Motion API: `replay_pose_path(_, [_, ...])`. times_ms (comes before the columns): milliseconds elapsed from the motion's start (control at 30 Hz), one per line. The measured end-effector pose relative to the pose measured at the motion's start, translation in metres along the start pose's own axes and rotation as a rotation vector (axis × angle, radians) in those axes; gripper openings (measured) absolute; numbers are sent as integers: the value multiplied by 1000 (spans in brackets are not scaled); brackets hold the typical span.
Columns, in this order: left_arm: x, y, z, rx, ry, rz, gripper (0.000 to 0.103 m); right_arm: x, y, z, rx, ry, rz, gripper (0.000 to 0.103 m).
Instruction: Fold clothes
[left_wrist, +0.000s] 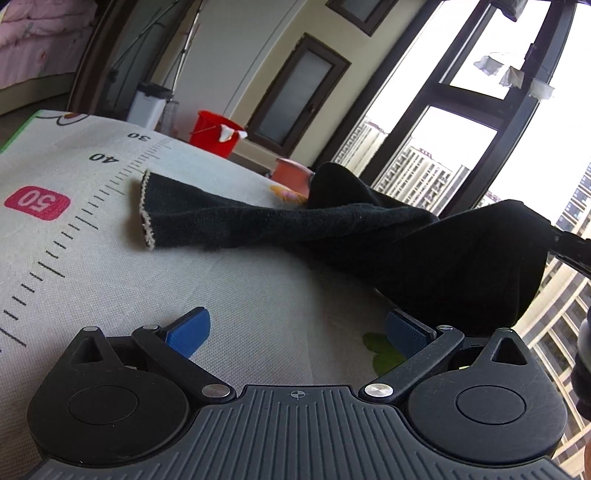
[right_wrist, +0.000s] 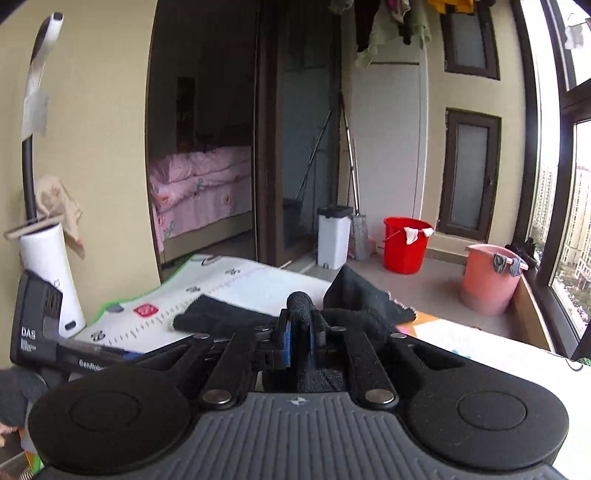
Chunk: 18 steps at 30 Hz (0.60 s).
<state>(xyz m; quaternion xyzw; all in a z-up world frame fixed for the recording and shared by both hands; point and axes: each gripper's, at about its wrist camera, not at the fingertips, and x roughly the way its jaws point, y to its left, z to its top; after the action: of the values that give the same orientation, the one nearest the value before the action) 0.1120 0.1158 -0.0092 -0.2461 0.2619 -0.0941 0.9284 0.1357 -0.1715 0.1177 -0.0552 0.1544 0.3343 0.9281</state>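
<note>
Our right claw (right_wrist: 300, 341), tilted slightly downward, pinches a fold of the dark garment (right_wrist: 236, 315). Our left claw (left_wrist: 297, 330) gapes wide and empty, the cloth ahead of it.

Cut off at the right edge of the left wrist view: the right claw (left_wrist: 570, 247), only a black tip showing against the dark cloth (left_wrist: 332, 221). Partly hidden behind that cloth: a pink bucket (left_wrist: 291, 173). In the right wrist view, largely covered by the right claw's own linkage: the pinched fold of cloth (right_wrist: 301, 306). Cropped at the lower left corner: a hand (right_wrist: 7, 435). Too small to read: mat (right_wrist: 240, 284) numerals. Blurred beyond the window: distant towers (right_wrist: 580, 221).
</note>
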Motion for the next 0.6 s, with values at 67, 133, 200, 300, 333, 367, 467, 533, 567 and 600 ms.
replay_pose_path(67, [-1, 0, 0, 4, 2, 3, 103, -12, -24, 14, 47, -85, -88, 8])
replay_pose_path(133, [-1, -1, -1, 12, 4, 11, 103, -30, -57, 12, 130, -128, -176, 8])
replay_pose_path(200, [1, -5, 0, 36, 12, 30, 103, -43, -90, -3, 233, -123, -266, 8])
replay_pose_path(300, [7, -14, 0, 86, 30, 69, 103, -49, -119, -41, 312, -43, -390, 9])
replay_pose_path(333, [9, -18, 0, 105, 36, 80, 103, -50, -125, -54, 318, -11, -428, 10])
replay_pose_path(367, [12, -22, -1, 125, 43, 89, 103, -50, -124, -59, 301, -13, -433, 14])
replay_pose_path(467, [15, -29, -3, 159, 52, 112, 103, -49, -123, -72, 250, -17, -449, 25])
replay_pose_path(533, [14, -29, -4, 163, 49, 121, 103, -40, -116, -69, 186, -22, -400, 34])
replay_pose_path(567, [13, -29, -5, 160, 45, 123, 103, -31, -109, -63, 141, -24, -350, 41])
replay_pose_path(600, [12, -29, -5, 152, 41, 123, 103, -19, -100, -56, 103, -23, -290, 42])
